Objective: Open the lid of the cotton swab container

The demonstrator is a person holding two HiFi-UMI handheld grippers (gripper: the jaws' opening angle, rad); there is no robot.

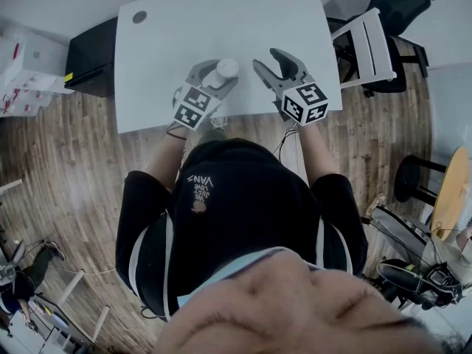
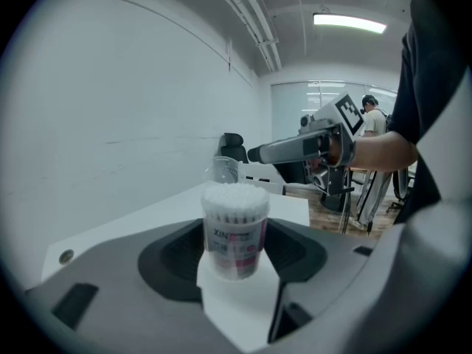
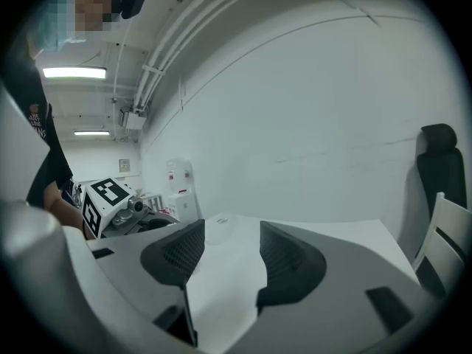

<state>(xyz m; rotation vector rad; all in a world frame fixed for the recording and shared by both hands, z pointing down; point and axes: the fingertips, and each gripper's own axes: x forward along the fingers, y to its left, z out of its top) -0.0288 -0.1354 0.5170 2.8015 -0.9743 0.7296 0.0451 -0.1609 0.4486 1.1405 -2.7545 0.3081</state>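
Where labelled, the cotton swab container (image 2: pixel 234 231) read "XIN". Your left gripper (image 1: pixel 216 74) clasped it; your right gripper (image 3: pixel 231 234) gaped empty.

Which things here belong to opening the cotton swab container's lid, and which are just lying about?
Job: cotton swab container, held by the left gripper; right gripper, jaws apart and empty; table under the container.
Lying about: white chair; black cabinet; black stool; white boxes.
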